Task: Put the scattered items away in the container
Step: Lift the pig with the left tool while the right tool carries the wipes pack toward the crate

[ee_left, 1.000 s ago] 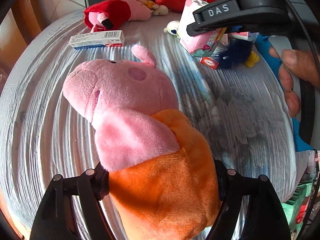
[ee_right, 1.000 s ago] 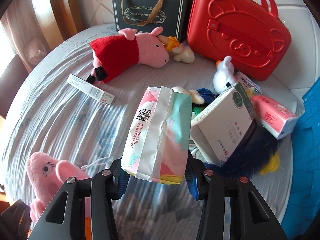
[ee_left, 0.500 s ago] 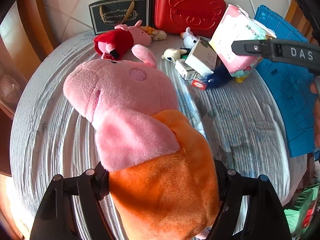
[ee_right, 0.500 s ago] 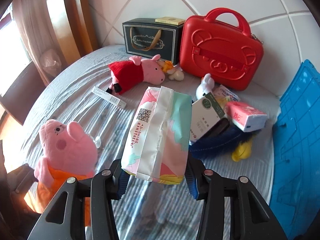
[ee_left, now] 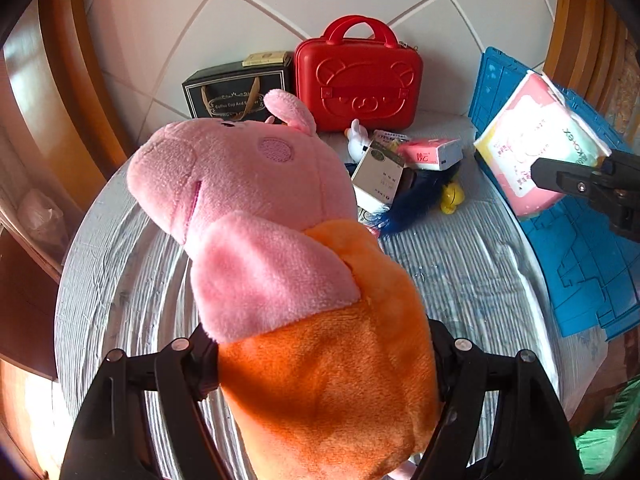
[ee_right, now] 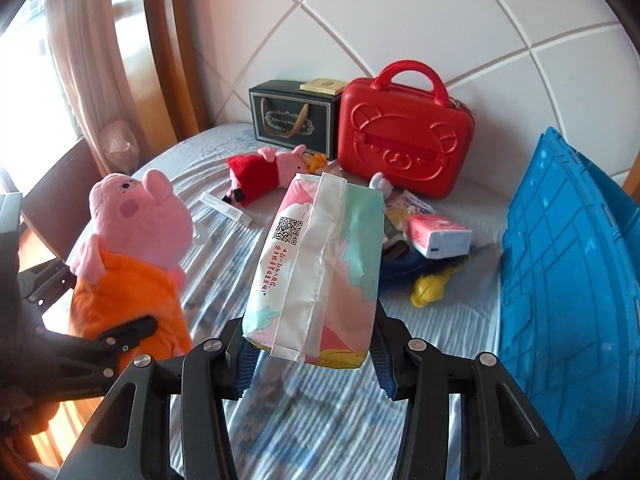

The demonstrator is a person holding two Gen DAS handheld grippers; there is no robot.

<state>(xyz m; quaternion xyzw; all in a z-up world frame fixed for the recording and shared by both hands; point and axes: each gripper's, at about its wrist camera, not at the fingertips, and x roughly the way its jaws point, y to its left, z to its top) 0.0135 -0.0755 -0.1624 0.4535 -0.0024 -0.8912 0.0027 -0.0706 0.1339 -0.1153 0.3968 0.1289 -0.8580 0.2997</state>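
Two grippers, two loads, both lifted clear of a striped bed cover (ee_right: pixel 320 412). The left gripper (ee_left: pixel 324 364) is clamped around the orange body of a pink pig toy (ee_left: pixel 280 248), its pads sunk into the plush at either flank while the head juts forward toward 12 o'clock in the left wrist view. The right gripper (ee_right: pixel 310 350) grips a tissue pack (ee_right: pixel 320 268) by its lower end, one blue pad on each broad face, the sealed seam and printed code facing the camera and the pack standing nearly upright between the fingers.

Both loads look light. The toy is soft and gives under pressure, so a hold across the stuffed body seems safer than one on a limp arm or ear. The tissue pack's film wrapper looks slick and crushable; it is held low, so the tall free end may wobble.

A blue crate (ee_right: pixel 572 264) stands at 3 o'clock in the right wrist view, apparently the container meant for the items. Left on the cover near 12 o'clock are a second pig toy in red (ee_right: pixel 264 172), a smaller tissue pack (ee_right: pixel 438 236), a white box (ee_left: pixel 378 178), a yellow duck (ee_right: pixel 430 288) and a slim carton (ee_right: pixel 226 209), in front of a red case (ee_right: pixel 404 140) and a dark gift bag (ee_right: pixel 294 118).
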